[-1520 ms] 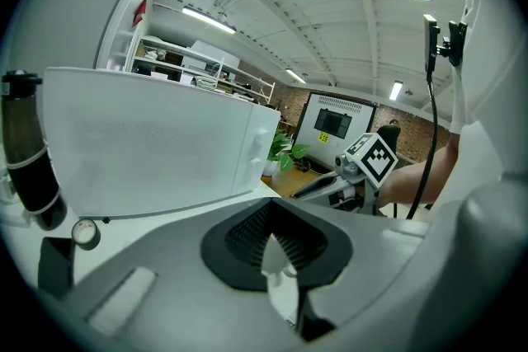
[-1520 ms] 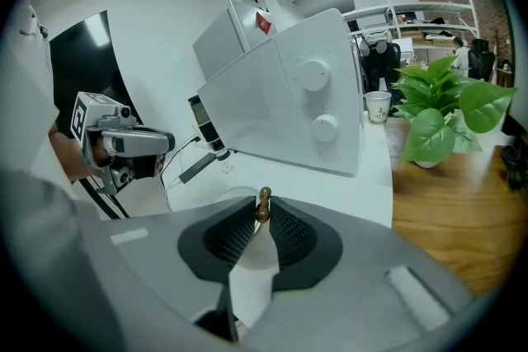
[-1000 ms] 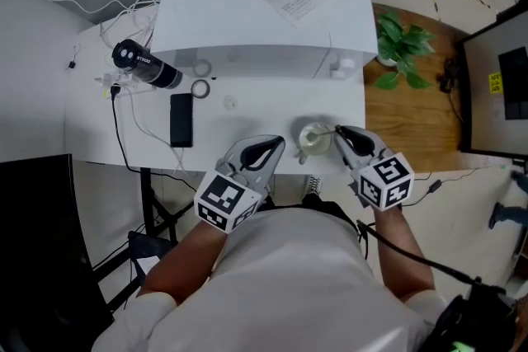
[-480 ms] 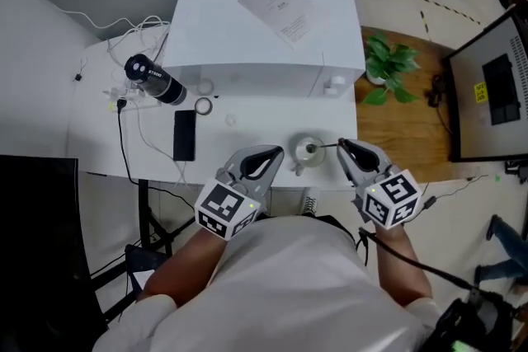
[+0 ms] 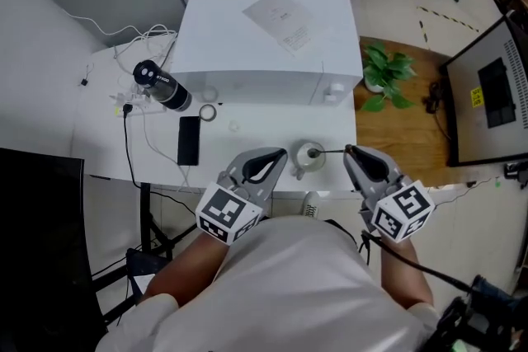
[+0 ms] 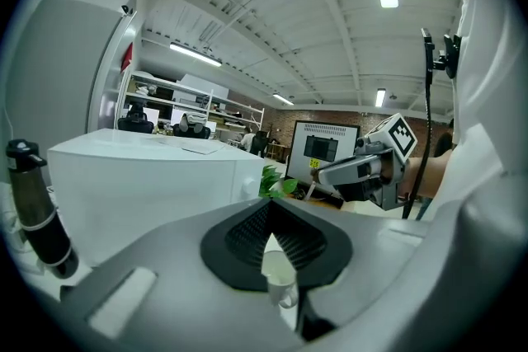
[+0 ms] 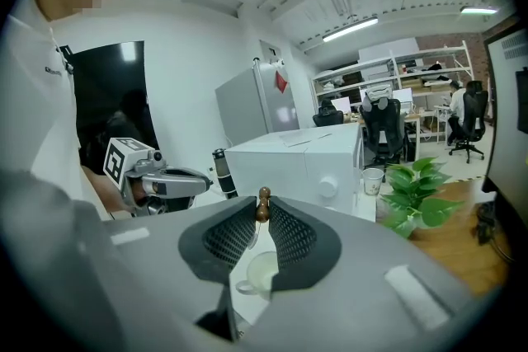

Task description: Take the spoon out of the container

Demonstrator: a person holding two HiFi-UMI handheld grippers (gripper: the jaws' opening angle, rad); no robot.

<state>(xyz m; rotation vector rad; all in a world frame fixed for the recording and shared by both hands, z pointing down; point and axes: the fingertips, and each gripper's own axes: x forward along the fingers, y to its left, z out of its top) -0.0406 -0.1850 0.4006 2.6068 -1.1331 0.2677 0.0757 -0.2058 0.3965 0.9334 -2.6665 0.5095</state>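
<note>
R tongs [image 7: 263, 208] pinch spoon [image 7: 263, 194] by cup [image 5: 309, 155] (at table [image 5: 247, 124] front edge); L tongs [image 6: 270, 204] closed, empty.

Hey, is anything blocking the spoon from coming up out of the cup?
Nothing visible is. The right gripper is shut on the spoon by its handle. The left gripper sits beside the cup, fingers together, not over its rim.

— Garment?
— One white short-sleeved shirt [image 5: 289, 284].
— Hand-held items?
— Grey left tongs [image 5: 280, 151] and right tongs [image 5: 348, 149], black ribbed pads [image 5: 262, 166]; black-and-white marker cubes [image 5: 228, 210]; one black cable [image 5: 412, 260].
</note>
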